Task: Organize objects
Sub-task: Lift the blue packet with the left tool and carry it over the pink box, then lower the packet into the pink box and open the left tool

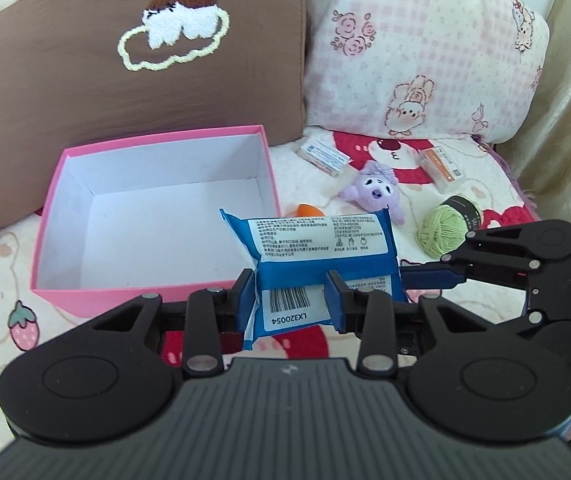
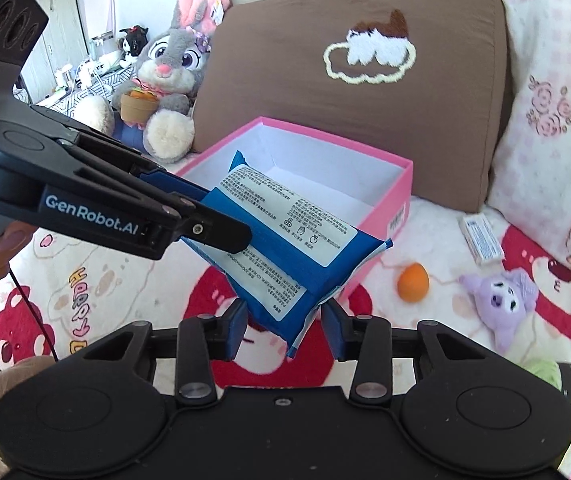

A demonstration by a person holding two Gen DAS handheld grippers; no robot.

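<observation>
A blue wipes pack (image 1: 317, 256) with a white label is held in the air in front of an open, empty pink box (image 1: 153, 216). My left gripper (image 1: 291, 294) is shut on the pack's near end. In the right wrist view the pack (image 2: 285, 248) hangs over the box's near corner (image 2: 389, 216). The left gripper's fingers (image 2: 213, 232) clamp its left end. My right gripper (image 2: 283, 330) is open, its blue pads either side of the pack's lower corner, not pressing it. The right gripper (image 1: 429, 274) enters the left wrist view from the right.
On the printed blanket lie an orange ball (image 2: 413, 282), a purple plush (image 2: 501, 300), green yarn (image 1: 443, 230), and two small boxes (image 1: 323, 156) (image 1: 441, 168). A brown pillow (image 1: 133, 60) and a pink pillow (image 1: 425, 48) stand behind. A bunny plush (image 2: 165, 88) sits at left.
</observation>
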